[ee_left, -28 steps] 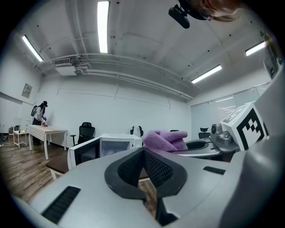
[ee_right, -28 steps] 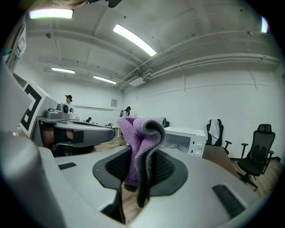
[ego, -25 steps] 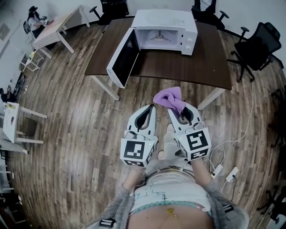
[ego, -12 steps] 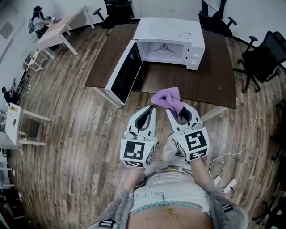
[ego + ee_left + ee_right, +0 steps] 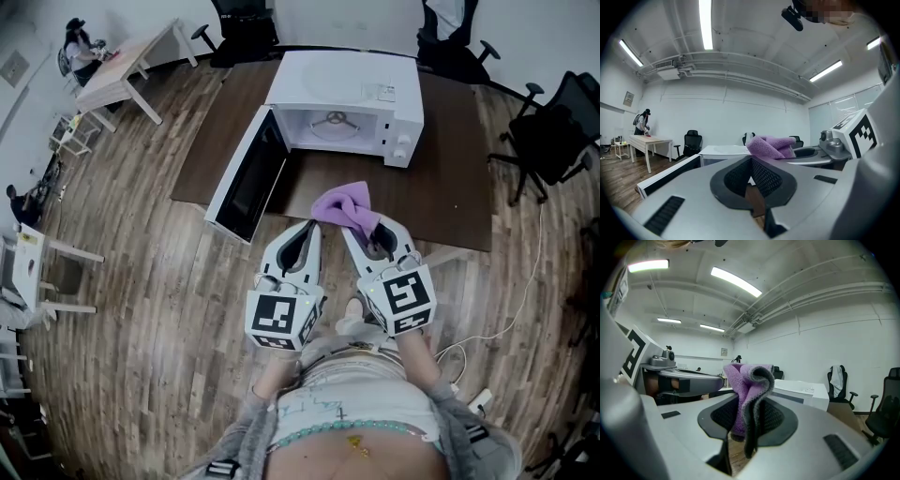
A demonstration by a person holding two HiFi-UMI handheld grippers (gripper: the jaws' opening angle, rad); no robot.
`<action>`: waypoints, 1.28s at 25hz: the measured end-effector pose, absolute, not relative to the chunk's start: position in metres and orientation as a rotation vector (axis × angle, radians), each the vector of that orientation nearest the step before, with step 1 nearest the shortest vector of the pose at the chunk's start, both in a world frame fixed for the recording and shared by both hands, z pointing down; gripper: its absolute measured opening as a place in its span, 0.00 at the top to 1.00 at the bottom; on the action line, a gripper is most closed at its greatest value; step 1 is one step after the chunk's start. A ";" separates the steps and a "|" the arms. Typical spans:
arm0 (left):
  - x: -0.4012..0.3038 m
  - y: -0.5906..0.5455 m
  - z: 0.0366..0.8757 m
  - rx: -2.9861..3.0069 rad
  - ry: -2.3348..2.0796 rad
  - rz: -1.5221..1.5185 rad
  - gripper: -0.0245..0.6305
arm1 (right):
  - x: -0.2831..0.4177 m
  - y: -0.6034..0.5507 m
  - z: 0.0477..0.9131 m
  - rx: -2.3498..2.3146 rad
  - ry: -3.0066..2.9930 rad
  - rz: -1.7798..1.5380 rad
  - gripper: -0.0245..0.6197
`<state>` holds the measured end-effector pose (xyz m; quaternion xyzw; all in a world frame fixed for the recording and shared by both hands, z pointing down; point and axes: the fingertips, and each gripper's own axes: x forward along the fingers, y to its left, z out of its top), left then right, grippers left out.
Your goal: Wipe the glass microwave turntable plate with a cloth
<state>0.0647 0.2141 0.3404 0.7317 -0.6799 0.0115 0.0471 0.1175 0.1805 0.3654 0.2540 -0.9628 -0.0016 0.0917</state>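
Observation:
A white microwave point(image 5: 345, 92) stands on a dark table point(image 5: 459, 192) with its door point(image 5: 242, 178) swung open to the left. Inside the cavity a three-armed hub point(image 5: 333, 119) shows; I cannot tell whether a glass plate lies over it. My right gripper point(image 5: 361, 226) is shut on a purple cloth point(image 5: 339, 206), which bunches up above the jaws point(image 5: 747, 390). My left gripper point(image 5: 309, 228) is beside it, shut and empty point(image 5: 751, 161). Both point at the table's front edge, short of the microwave.
The open door overhangs the table's front left. Black office chairs point(image 5: 553, 131) stand right of and behind the table. A light table point(image 5: 117, 70) with a person is at the back left. Cables and a power strip point(image 5: 483, 398) lie on the wooden floor at the right.
Both grippers and the cloth have moved forward toward the table; the microwave and table now sit closer and lower in the head view. Jaws unchanged.

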 end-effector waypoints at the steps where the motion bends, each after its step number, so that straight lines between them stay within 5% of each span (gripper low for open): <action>1: 0.066 0.209 0.340 2.233 -2.077 0.037 0.95 | 0.118 0.175 0.365 0.750 -2.861 -0.009 0.79; 32: 0.046 0.052 0.340 2.411 -1.875 0.044 0.94 | 0.102 0.035 0.366 0.977 -2.793 0.041 0.79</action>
